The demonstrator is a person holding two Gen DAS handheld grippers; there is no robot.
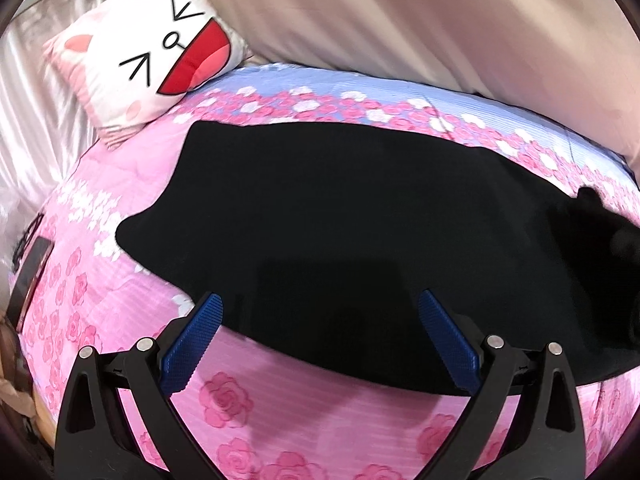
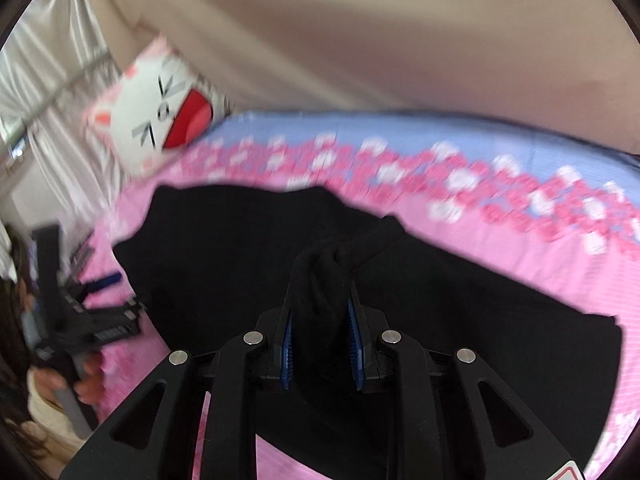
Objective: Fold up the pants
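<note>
Black pants [image 1: 340, 220] lie spread across a pink floral bed cover [image 1: 248, 400]. My left gripper [image 1: 320, 312] is open, its blue fingers straddling the near edge of the pants without holding them. My right gripper [image 2: 320, 308] is shut on a bunched fold of the pants [image 2: 332, 264] and holds it lifted above the rest of the pants [image 2: 440, 320]. The left gripper also shows at the left of the right wrist view [image 2: 100, 292], held in a hand. The right wrist view is blurred.
A white cat-face cushion [image 1: 160, 52] lies at the far left of the bed, also in the right wrist view [image 2: 160, 124]. A beige curtain [image 1: 400, 20] hangs behind the bed. A dark flat object [image 1: 30, 276] lies at the bed's left edge.
</note>
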